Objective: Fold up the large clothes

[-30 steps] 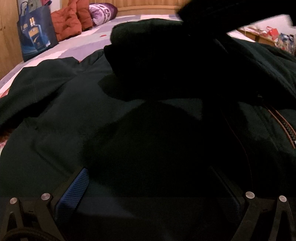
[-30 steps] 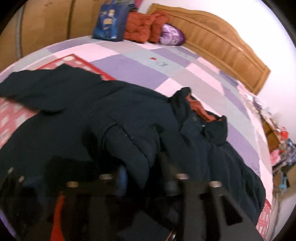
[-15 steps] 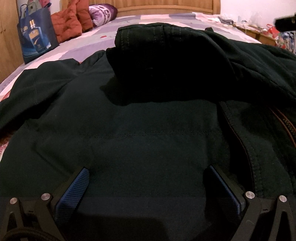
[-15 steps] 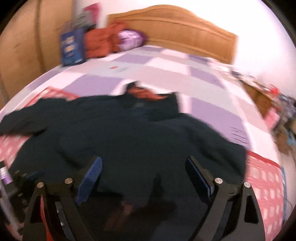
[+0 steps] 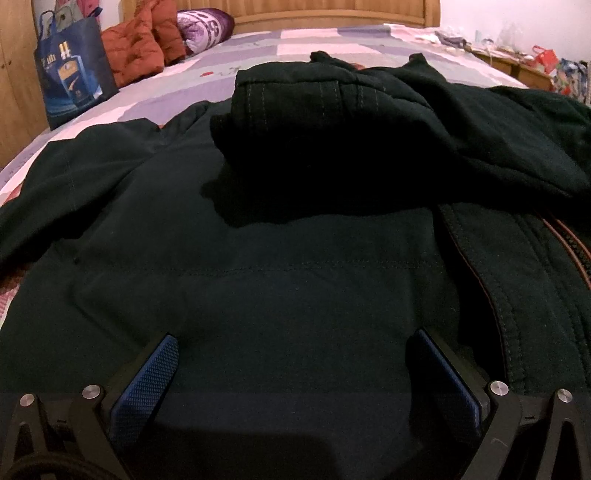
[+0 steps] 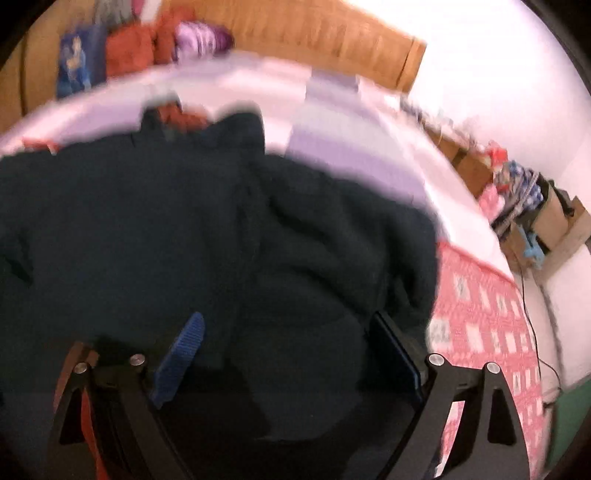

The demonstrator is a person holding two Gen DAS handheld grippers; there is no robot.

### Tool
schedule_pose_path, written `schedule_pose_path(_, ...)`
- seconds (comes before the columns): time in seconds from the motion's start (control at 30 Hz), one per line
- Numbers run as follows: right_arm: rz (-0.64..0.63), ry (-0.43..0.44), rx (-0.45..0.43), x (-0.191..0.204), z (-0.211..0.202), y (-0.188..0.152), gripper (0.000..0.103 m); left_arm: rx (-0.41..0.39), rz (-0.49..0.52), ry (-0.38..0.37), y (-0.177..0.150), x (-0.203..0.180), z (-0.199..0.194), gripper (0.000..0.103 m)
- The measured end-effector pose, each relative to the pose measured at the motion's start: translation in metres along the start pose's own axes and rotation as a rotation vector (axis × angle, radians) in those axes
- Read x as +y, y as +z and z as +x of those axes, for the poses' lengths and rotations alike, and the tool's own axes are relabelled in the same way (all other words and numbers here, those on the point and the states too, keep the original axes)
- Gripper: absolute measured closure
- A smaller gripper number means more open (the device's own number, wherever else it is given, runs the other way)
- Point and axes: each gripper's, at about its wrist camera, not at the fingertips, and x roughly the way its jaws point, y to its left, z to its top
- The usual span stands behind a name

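A large dark green jacket (image 5: pixel 280 266) lies spread on the bed. One sleeve (image 5: pixel 317 110) is folded across its chest, and the zip (image 5: pixel 576 254) shows at the right. My left gripper (image 5: pixel 291 354) is open and empty, low over the jacket's lower part. My right gripper (image 6: pixel 288 343) is open and empty above the jacket (image 6: pixel 184 229), whose right edge lies by the red patterned cover (image 6: pixel 487 317). The right wrist view is blurred.
The bed has a purple and pink quilt (image 5: pixel 295 40) and a wooden headboard (image 5: pixel 332 11). A blue bag (image 5: pixel 74 81), orange cushions (image 5: pixel 140 51) and a purple pillow (image 5: pixel 203 26) sit at the head. Clutter stands beside the bed at the right (image 6: pixel 532 199).
My right gripper has let go of the sleeve, opened, and swung right and back toward the jacket's right side. The sleeve now rests across the chest. My left gripper has not moved.
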Motion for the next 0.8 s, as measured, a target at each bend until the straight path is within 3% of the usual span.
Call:
schedule_pose_path(0.1, 0.097, -0.108, -0.053, -0.036, 0.005, 0.012, 0.01, 0.0, 0.001, 0.002, 0.0, 0.0, 0.0, 0.0)
schedule_pose_path(0.2, 0.196, -0.02, 0.263, -0.083, 0.082, -0.016, 0.01, 0.0, 0.004, 0.004, 0.001, -0.001, -0.001, 0.0)
schedule_pose_path(0.23, 0.273, 0.045, 0.292, -0.098, 0.092, -0.027, 0.01, 0.0, 0.005, 0.006, 0.0, -0.001, -0.001, 0.0)
schedule_pose_path(0.3, 0.325, -0.001, 0.278, -0.111, 0.089, -0.027, 0.01, -0.001, 0.006, 0.007, 0.001, 0.0, -0.001, 0.0)
schedule_pose_path(0.43, 0.227, -0.074, 0.1, -0.092, 0.057, -0.006, 0.01, -0.004, 0.008, 0.009, 0.0, -0.001, -0.001, 0.0)
schedule_pose_path(0.53, 0.199, -0.016, -0.009, -0.067, 0.041, 0.019, 0.01, -0.007, 0.011, 0.013, 0.0, -0.002, -0.001, 0.0)
schedule_pose_path(0.6, 0.164, 0.067, -0.04, -0.038, 0.038, 0.036, 0.01, -0.009, 0.014, 0.016, -0.001, -0.003, -0.001, 0.0)
schedule_pose_path(0.67, 0.044, 0.115, 0.004, 0.004, 0.048, 0.036, 0.01, -0.008, 0.015, 0.017, -0.001, -0.003, -0.002, 0.0)
schedule_pose_path(0.73, -0.048, 0.134, 0.233, 0.048, 0.091, 0.019, 0.01, -0.008, 0.015, 0.018, -0.001, -0.003, -0.002, 0.0)
schedule_pose_path(0.8, -0.044, 0.095, 0.144, 0.06, 0.079, 0.028, 0.012, -0.009, 0.015, 0.017, -0.001, -0.003, -0.002, 0.0)
